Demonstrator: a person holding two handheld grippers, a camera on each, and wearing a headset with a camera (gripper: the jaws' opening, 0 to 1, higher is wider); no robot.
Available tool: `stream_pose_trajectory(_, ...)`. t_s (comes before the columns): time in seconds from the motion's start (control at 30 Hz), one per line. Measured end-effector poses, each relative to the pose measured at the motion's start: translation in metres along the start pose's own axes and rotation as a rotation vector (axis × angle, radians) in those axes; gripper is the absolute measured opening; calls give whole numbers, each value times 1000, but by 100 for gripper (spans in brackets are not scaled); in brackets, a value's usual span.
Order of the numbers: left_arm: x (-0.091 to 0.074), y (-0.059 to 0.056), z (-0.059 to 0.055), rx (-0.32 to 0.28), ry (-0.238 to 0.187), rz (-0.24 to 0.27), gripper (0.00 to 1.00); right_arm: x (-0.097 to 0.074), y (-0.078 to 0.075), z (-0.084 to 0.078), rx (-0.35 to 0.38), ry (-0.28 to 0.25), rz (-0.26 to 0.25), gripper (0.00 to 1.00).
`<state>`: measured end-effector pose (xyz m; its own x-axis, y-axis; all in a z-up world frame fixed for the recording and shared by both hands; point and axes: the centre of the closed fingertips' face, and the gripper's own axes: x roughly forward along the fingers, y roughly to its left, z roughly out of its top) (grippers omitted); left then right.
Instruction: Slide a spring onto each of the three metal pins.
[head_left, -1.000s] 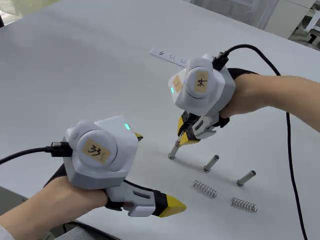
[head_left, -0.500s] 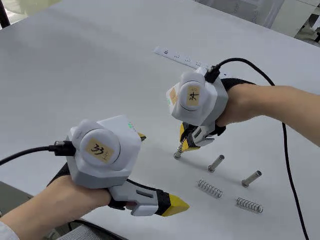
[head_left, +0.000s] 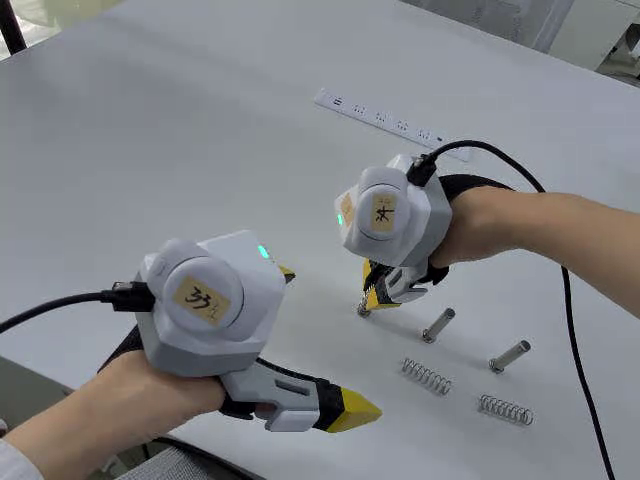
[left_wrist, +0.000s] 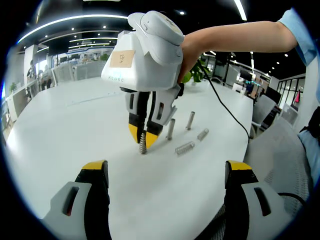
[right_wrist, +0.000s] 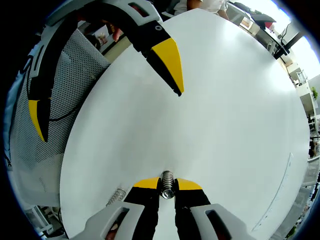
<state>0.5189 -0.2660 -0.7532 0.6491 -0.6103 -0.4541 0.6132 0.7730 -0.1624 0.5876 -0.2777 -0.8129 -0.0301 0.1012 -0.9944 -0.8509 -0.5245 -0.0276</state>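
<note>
The yellow-tipped, white-shelled right tongs (head_left: 373, 297) pinch a fine steel coil spring (left_wrist: 143, 147) standing upright on the smooth white desk (head_left: 150, 150); their body hides its top in the head view. Beside that spring lean a bare cylindrical pin (head_left: 437, 325) and a second pin (head_left: 509, 355), with one loose spring (head_left: 426, 377) and another loose spring (head_left: 505, 409) lying flat. The left tongs (left_wrist: 166, 168) gape empty, well apart from it.

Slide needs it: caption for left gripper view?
Right gripper grips a coiled metal spring upright on the white table, two bare metal pins beside it.
</note>
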Motion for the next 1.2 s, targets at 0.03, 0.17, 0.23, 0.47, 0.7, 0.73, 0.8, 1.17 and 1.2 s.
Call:
stream_pose_trajectory(0.03,0,0,0,0,1,0,96,1,0,0,-1,1,-1,7)
stream_pose_trajectory(0.17,0,0,0,-1,-1,-1,96,1,-2,1,2,-4,-7,7)
stream_pose_trajectory(0.23,0,0,0,-1,0,-1,96,1,-2,2,6,-5,-3,7)
stream_pose_trajectory(0.47,-1,1,0,2,0,-1,96,3,-2,2,1,-3,2,8)
stream_pose_trajectory(0.7,-2,1,-1,2,1,-2,96,7,-1,0,26,-3,1,20)
stream_pose_trajectory(0.73,-2,1,-1,2,3,-3,96,7,-1,-1,31,-1,0,22)
stream_pose_trajectory(0.8,-2,1,-2,1,4,-4,96,8,-1,-2,41,-6,-2,28)
stream_pose_trajectory(1.17,-3,3,2,1,4,-9,96,7,-4,2,110,-88,-38,67)
stream_pose_trajectory(1.2,-3,3,3,1,2,-8,96,6,-6,2,111,-100,-47,72)
